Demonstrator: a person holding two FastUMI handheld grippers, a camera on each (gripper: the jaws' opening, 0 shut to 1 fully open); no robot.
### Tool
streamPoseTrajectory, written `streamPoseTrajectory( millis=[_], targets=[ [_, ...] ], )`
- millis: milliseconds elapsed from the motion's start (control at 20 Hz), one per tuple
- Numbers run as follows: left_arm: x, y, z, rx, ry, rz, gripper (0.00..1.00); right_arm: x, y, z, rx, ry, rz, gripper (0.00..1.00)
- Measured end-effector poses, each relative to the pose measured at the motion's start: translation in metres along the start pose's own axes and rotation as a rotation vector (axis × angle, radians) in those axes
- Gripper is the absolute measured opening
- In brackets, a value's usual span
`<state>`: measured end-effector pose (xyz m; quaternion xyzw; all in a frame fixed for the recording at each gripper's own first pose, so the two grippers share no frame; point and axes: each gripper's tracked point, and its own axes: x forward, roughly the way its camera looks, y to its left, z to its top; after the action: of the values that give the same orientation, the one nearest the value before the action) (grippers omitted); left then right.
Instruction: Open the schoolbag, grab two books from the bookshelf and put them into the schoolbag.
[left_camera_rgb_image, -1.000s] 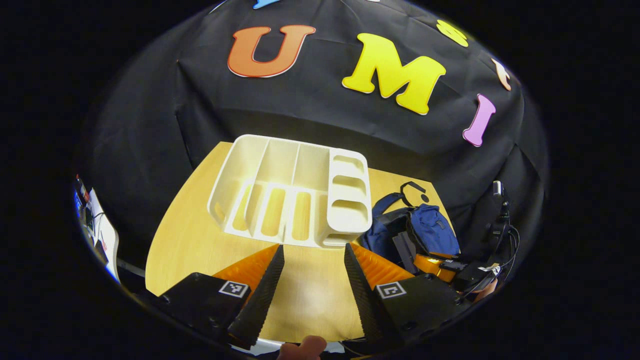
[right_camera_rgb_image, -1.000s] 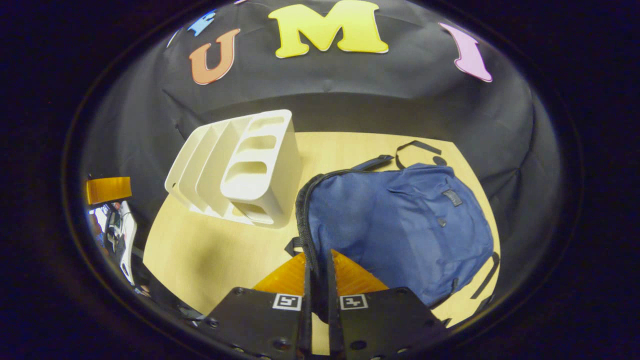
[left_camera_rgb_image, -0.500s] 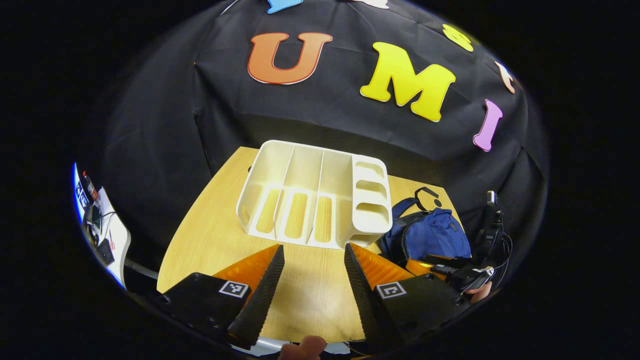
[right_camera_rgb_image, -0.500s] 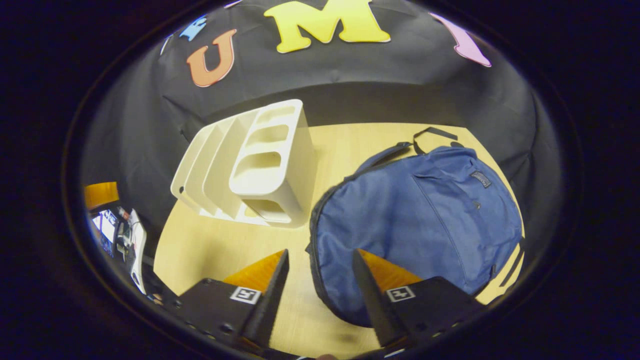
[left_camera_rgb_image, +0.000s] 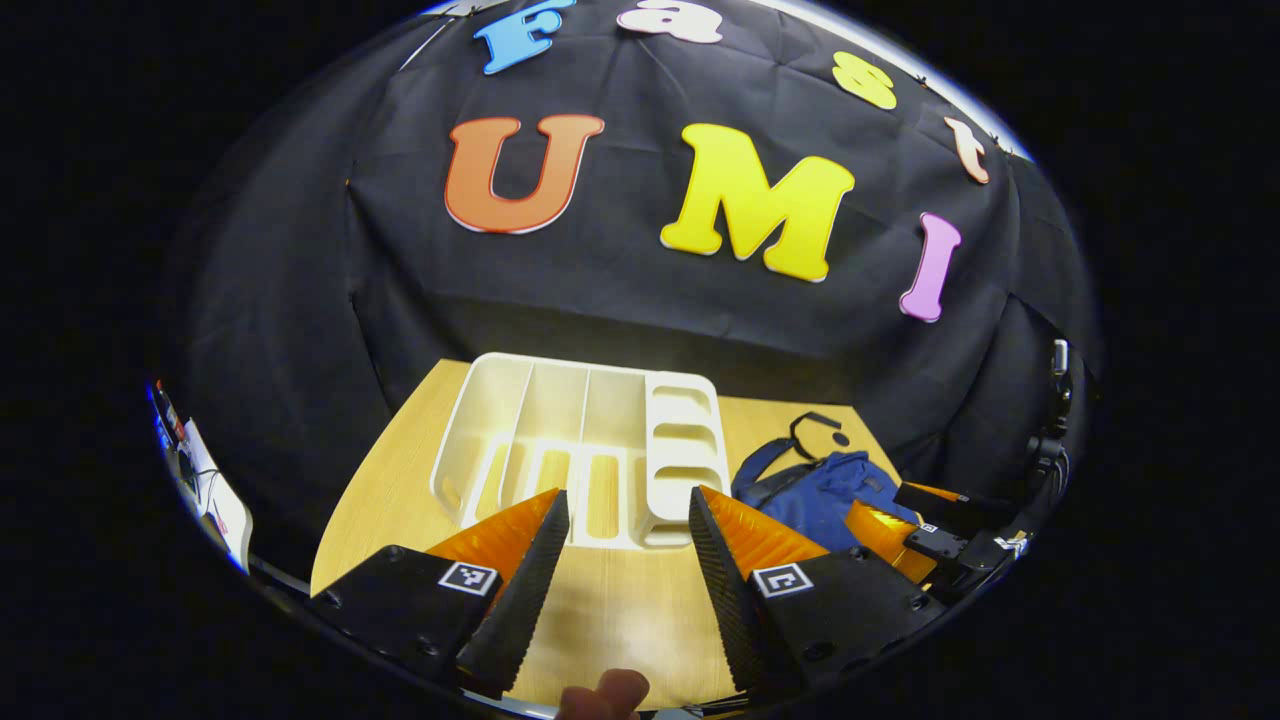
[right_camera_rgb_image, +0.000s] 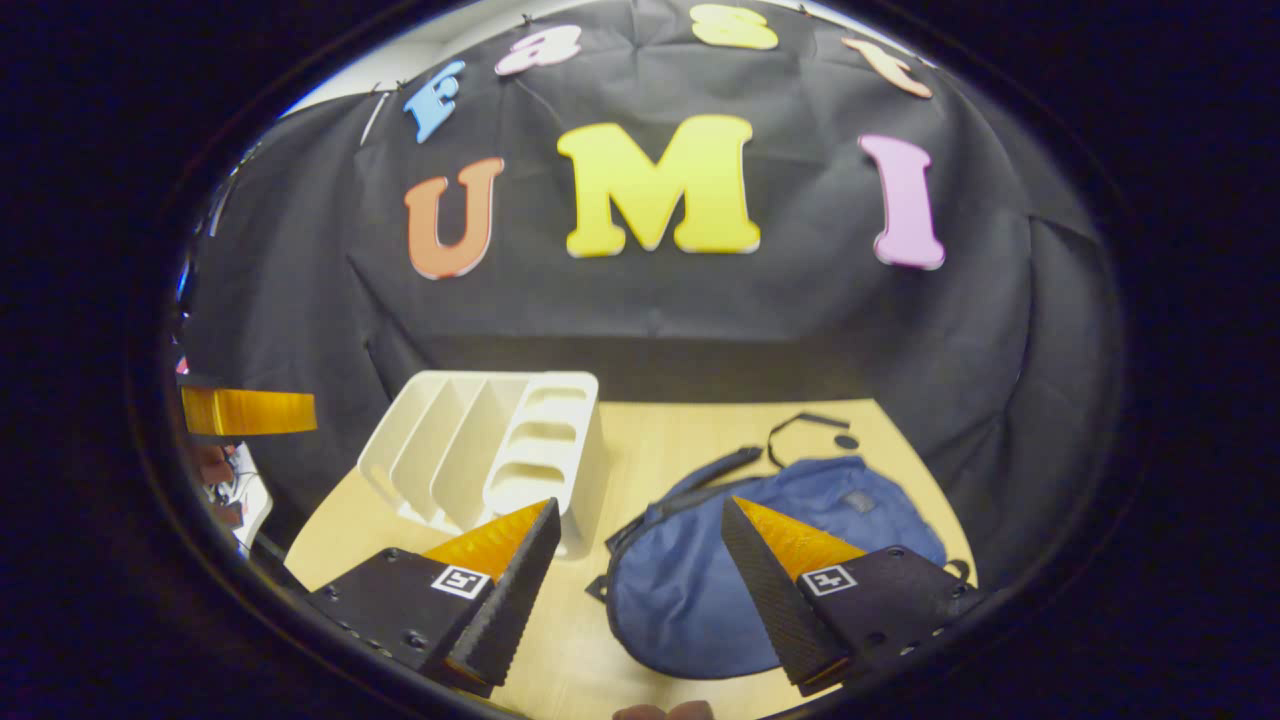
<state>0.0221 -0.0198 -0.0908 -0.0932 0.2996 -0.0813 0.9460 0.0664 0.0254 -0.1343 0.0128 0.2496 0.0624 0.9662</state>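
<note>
A blue schoolbag (right_camera_rgb_image: 770, 555) lies flat on the wooden table (right_camera_rgb_image: 690, 430), its zipper edge toward the white bookshelf (right_camera_rgb_image: 500, 450). The bookshelf's slots hold no books. In the right gripper view my right gripper (right_camera_rgb_image: 640, 540) is open, raised above the table in front of the bag's near left edge, holding nothing. In the left gripper view my left gripper (left_camera_rgb_image: 625, 530) is open over the table in front of the bookshelf (left_camera_rgb_image: 590, 450). The schoolbag (left_camera_rgb_image: 820, 485) lies to its right, with the other gripper (left_camera_rgb_image: 930, 525) beside it.
The booth's black cloth wall rises right behind the table. A thumb tip (left_camera_rgb_image: 603, 693) shows at the bottom of the left gripper view. Bare table surface (left_camera_rgb_image: 410, 470) lies left of the bookshelf.
My right gripper let go of the schoolbag's zipper edge, opened wide and pulled back and up. My left gripper also drew back from the bookshelf, staying open.
</note>
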Motion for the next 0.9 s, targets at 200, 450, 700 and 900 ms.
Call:
streamPoseTrajectory(
  millis=[200,450,700,900],
  targets=[
    [-0.017,-0.018,0.056,0.033,-0.186,-0.013,0.78,-0.04,-0.013,0.07,-0.012,-0.218,-0.064,0.97],
    [-0.052,-0.032,0.107,0.102,-0.401,0.027,0.83,-0.076,-0.014,0.102,0.033,-0.333,-0.095,0.94],
    [-0.077,-0.052,0.11,0.145,-0.487,0.027,0.93,-0.098,-0.013,0.103,0.035,-0.375,-0.114,0.94],
    [-0.077,-0.067,0.098,0.164,-0.489,0.014,0.88,-0.109,-0.022,0.108,0.011,-0.417,-0.144,0.96]
  ],
)
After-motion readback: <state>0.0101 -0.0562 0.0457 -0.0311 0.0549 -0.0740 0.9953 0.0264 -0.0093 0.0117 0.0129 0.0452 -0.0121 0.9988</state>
